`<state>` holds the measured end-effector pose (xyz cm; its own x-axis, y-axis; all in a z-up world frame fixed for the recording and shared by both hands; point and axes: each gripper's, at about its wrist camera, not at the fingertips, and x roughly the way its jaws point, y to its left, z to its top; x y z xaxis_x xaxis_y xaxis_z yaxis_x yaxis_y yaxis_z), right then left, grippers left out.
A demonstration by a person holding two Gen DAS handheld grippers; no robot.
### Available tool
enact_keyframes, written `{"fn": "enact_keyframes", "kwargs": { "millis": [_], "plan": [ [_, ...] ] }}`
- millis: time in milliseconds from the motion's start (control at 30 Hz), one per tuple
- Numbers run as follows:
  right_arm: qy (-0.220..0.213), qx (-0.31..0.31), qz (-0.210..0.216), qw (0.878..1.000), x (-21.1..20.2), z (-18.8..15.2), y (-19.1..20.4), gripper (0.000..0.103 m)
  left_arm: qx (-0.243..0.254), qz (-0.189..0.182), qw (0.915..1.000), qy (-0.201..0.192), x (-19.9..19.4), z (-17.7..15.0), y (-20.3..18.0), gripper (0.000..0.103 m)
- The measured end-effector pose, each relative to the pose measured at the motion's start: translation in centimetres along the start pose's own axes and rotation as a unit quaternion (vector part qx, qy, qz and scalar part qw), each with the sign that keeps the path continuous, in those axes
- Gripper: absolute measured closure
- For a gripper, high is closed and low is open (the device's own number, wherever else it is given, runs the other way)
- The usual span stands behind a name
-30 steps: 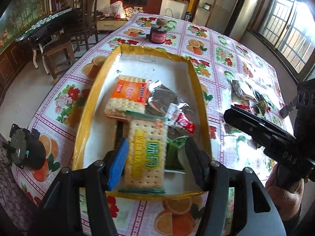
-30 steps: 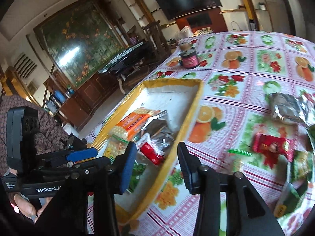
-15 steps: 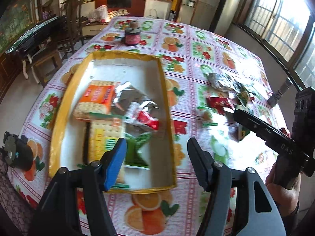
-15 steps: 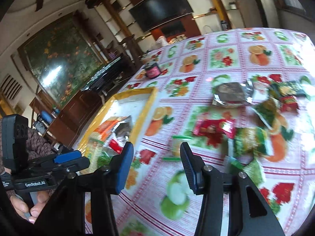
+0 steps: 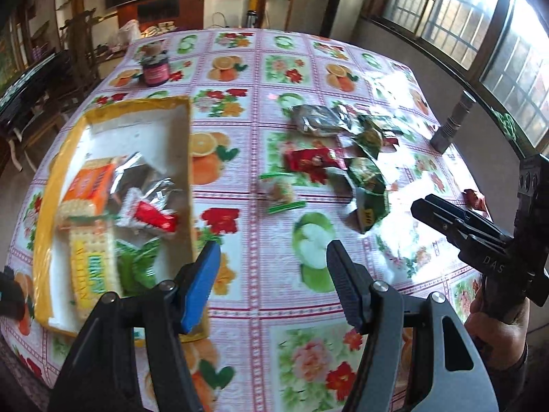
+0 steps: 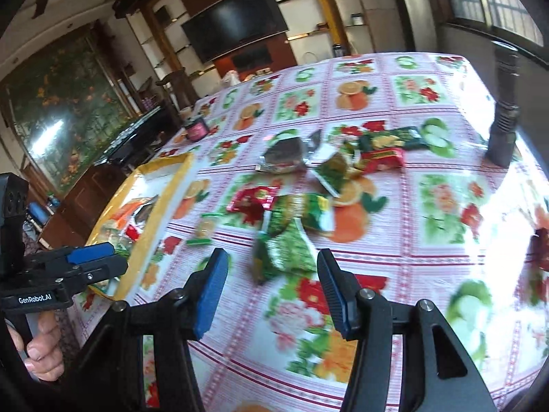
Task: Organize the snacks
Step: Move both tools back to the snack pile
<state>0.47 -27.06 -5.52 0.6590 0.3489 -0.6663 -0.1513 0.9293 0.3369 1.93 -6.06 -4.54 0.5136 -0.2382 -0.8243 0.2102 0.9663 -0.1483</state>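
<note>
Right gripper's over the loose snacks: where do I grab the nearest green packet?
Pinch the green packet across its near, puffed middle, coming from above and the near side. It lies flat, just beyond the open right gripper, its far end against other packets.

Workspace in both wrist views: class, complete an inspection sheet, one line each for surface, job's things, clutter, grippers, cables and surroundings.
Surface: table under a fruit-and-flower patterned cloth.
Job's things: yellow-rimmed tray already holds biscuit packs and foil packets; loose snack packets lie scattered on the cloth beside it.
Clutter: dark jar beyond the tray; dark upright object near the table's window-side edge.
Grippers: left gripper open, empty; right gripper open, empty, its jaws have just been opening, aimed toward a green packet.
Cables: nothing seen.
Surroundings: television, shelves, windows, chairs.
</note>
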Motion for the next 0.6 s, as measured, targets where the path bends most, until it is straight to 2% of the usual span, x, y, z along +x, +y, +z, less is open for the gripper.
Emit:
{"fn": "enact_keyframes", "kwargs": {
  "millis": [300,600],
  "plan": [
    [0.014,-0.011,0.01,1.0,0.8,-0.2,0.1,0.049,0.013,-0.01,0.9998,0.012,1.4,0.7,-2.0,0.038],
    [0.053,-0.043,-0.014,0.998,4.4,0.1,1.0,0.045,0.005,-0.014,0.9995,0.029,3.3,1.9,-1.9,0.038]
  ]
}}
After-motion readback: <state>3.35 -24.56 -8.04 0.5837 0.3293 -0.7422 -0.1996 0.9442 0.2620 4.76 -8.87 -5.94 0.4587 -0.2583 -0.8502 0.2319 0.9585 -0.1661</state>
